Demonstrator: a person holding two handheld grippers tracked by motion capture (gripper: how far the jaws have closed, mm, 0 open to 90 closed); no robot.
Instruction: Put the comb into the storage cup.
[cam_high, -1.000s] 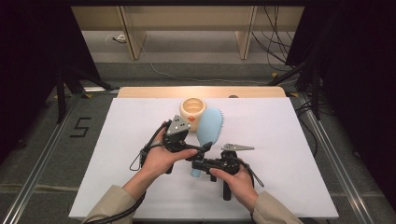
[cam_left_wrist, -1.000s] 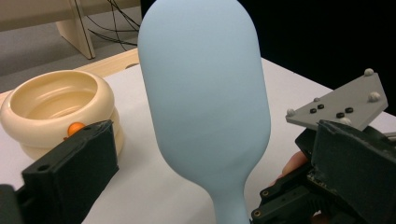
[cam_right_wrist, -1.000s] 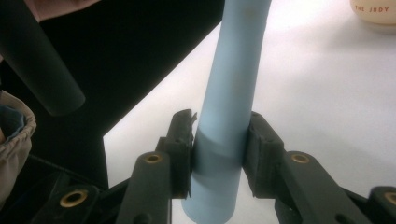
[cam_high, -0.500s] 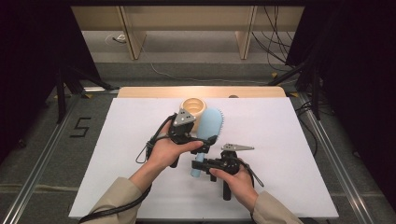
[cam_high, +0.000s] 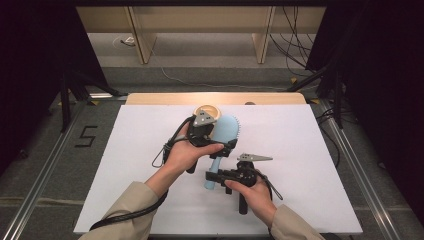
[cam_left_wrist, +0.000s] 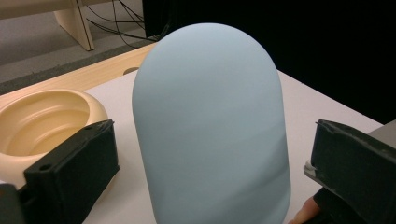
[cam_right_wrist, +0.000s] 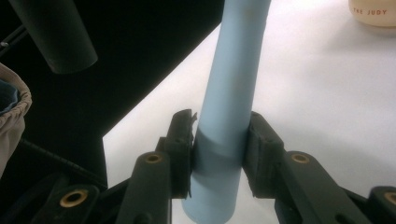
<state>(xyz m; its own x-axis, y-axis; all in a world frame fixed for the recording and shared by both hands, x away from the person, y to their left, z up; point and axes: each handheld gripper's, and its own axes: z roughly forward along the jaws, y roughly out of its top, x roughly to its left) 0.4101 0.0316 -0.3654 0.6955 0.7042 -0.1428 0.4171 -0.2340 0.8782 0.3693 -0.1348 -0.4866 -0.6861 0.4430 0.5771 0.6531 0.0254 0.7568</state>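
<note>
The white table (cam_high: 310, 150) carries the same things as a second ago, but the left gripper (cam_high: 220, 142) has slid from beside the hairbrush (cam_high: 226, 131) to over its broad head, nearer the cream bowl (cam_high: 206, 109) at the far edge. In the left gripper view its jaws stand apart on either side of the pale blue brush back (cam_left_wrist: 210, 126), not pressing it, with the bowl (cam_left_wrist: 46, 119) just beside. The right gripper (cam_high: 212, 176) has kept its place, jaws clamped on the brush handle (cam_right_wrist: 231, 102) near its end. The hairbrush lies mid-table, handle toward the person. The left hand (cam_high: 186, 152) hides part of the handle, and the bristles can hardly be made out along the head's edge.
</note>
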